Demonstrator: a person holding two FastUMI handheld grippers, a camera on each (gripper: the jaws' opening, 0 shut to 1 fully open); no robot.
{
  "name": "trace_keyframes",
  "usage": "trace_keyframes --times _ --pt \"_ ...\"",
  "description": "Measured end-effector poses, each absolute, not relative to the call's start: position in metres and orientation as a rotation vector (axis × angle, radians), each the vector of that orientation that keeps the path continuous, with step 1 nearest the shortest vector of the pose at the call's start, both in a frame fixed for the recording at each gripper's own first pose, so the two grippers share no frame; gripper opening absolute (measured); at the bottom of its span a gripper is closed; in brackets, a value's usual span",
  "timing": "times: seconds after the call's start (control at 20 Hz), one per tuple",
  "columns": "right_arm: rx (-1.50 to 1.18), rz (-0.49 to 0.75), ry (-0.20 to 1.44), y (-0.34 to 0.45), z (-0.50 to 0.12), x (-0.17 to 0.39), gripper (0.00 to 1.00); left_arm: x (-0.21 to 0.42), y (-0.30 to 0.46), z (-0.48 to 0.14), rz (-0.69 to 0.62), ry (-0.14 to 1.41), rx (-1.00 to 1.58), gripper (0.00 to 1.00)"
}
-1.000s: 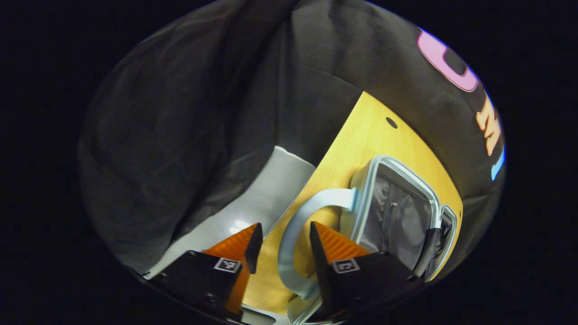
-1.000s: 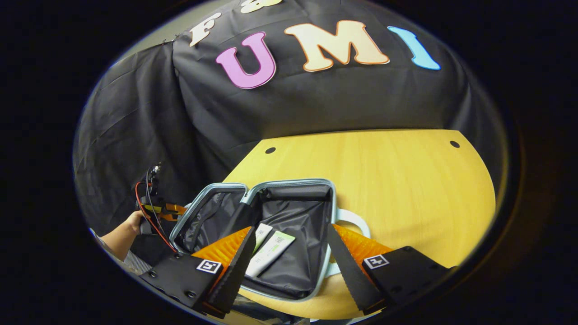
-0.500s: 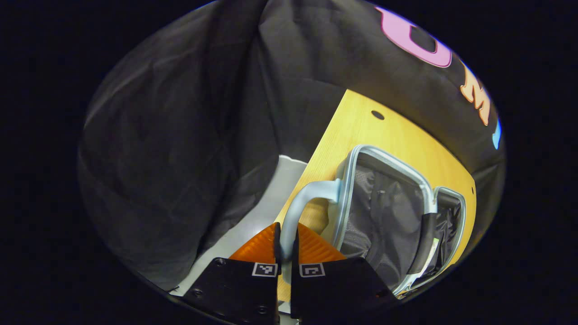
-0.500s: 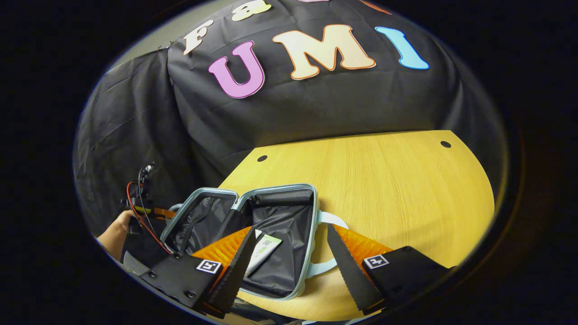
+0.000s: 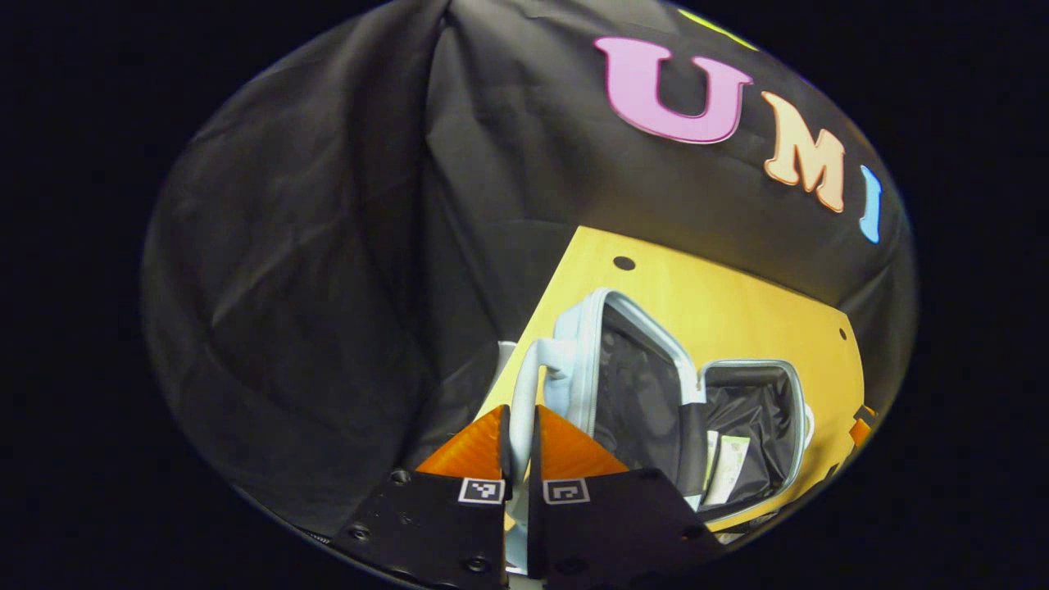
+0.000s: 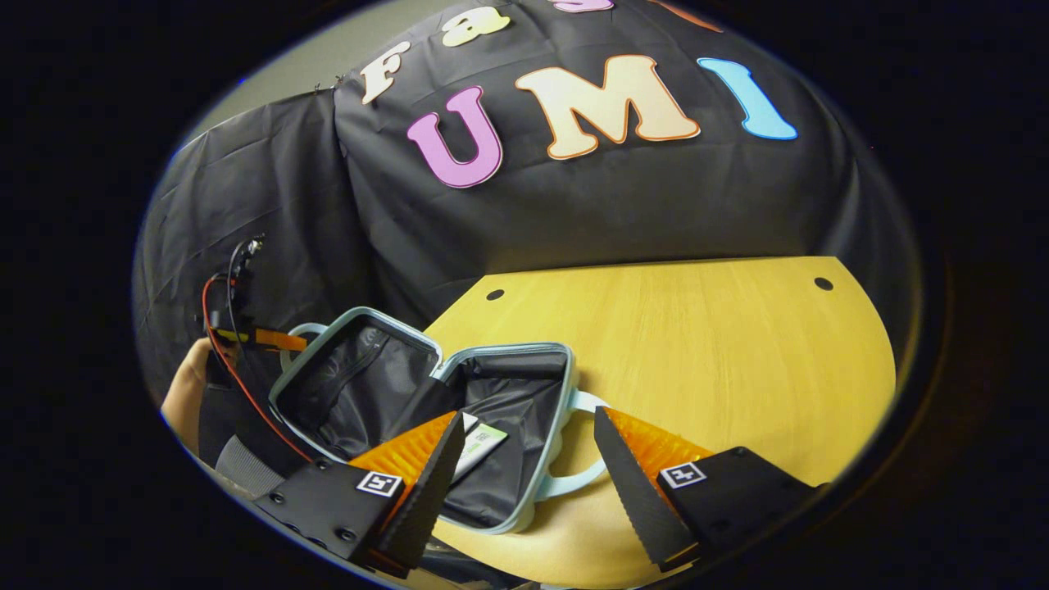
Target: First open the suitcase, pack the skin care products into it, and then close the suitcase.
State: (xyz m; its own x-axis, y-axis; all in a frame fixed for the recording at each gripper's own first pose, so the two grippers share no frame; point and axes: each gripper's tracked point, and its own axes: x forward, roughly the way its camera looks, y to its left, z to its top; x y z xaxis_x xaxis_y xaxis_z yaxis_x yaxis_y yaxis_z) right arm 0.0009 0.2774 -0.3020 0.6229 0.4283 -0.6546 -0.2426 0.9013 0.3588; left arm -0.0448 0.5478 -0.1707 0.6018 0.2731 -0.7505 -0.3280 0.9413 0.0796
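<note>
Left gripper [image 5: 519,426] is clenching the lid handle [image 5: 524,385] at bottom centre, suitcase [image 6: 500,512] half open; right gripper [image 6: 524,459] is hanging released above tubes [image 6: 479,442]

A recording booth: black cloth wall [image 6: 623,205] filling the upper frame, bare wooden table [image 6: 705,344] across the lower right.

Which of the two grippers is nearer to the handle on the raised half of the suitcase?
Left. The left gripper is clamped on that handle. The right gripper hangs open over the flat half of the suitcase, beside its other handle.
</note>
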Motion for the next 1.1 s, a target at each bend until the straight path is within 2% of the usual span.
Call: trace_keyframes --times 0.4,0.6,1.1 --pt "0.265 0.410 0.801 0.236 -0.292 -0.005 0.98 -0.016 0.448 -0.115 0.231 0.765 0.006 0.02" --pt "0.290 0.394 0.800 0.215 -0.288 -0.006 0.98 0.002 0.383 -0.099 0.103 0.715 -0.009 0.03" --pt "0.290 0.349 0.772 0.171 -0.279 -0.002 0.98 0.028 0.240 -0.118 -0.171 0.694 -0.074 0.03"
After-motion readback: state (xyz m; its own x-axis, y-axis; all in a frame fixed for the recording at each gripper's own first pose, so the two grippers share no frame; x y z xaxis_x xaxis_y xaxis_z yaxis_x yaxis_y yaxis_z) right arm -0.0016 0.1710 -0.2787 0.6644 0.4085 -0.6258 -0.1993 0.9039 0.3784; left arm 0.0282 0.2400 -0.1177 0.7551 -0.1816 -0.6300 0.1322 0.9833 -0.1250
